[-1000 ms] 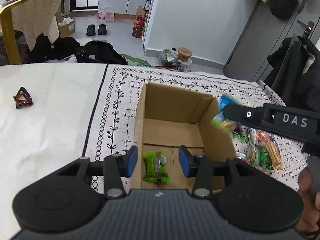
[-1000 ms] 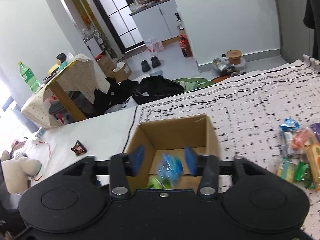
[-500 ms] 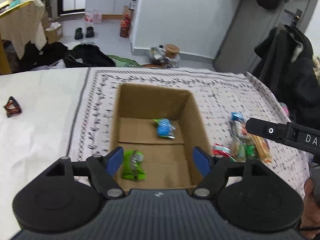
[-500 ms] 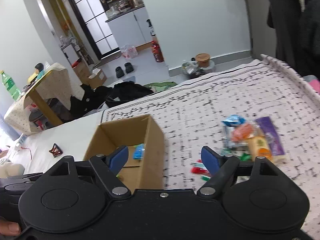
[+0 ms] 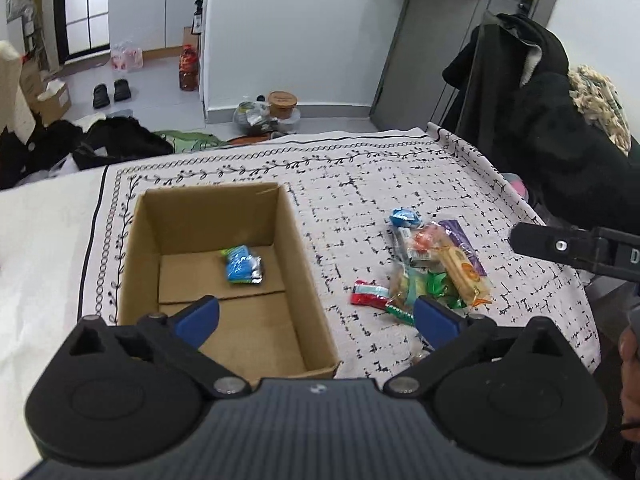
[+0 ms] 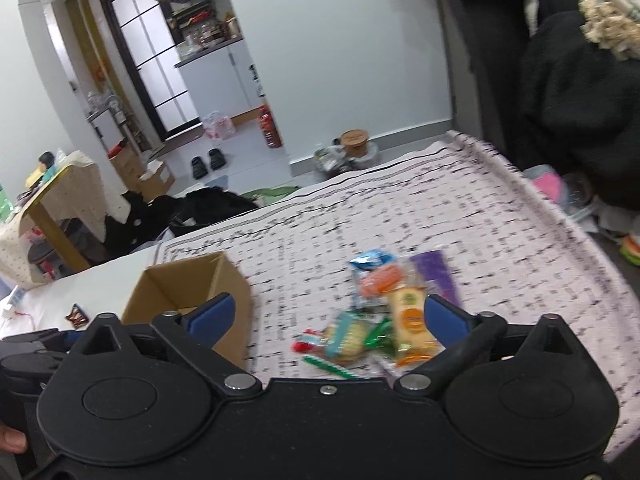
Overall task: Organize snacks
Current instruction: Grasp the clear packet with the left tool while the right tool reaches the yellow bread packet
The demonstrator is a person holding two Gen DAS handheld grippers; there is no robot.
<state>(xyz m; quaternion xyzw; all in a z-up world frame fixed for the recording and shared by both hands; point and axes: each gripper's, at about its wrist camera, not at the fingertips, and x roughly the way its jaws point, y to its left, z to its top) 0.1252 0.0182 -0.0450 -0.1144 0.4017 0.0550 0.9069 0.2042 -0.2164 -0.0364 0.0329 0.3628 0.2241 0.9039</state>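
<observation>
Reaching for the snack pile (image 6: 384, 320) at twelve o'clock, the right tool (image 6: 326, 314), wide open and empty, should straddle one packet; left tool (image 5: 316, 316) gapes empty too.

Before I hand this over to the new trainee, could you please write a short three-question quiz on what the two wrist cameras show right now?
1. True or false: the right gripper is shut on a snack.
2. What lies inside the cardboard box? A) a blue snack packet B) an orange biscuit pack C) a red candy
3. Fill in: the pile of loose snacks lies on the patterned ______.

Key
1. False; its jaws stand wide open over the pile, as do the left gripper's.
2. A, the blue snack packet.
3. Tablecloth.
</observation>
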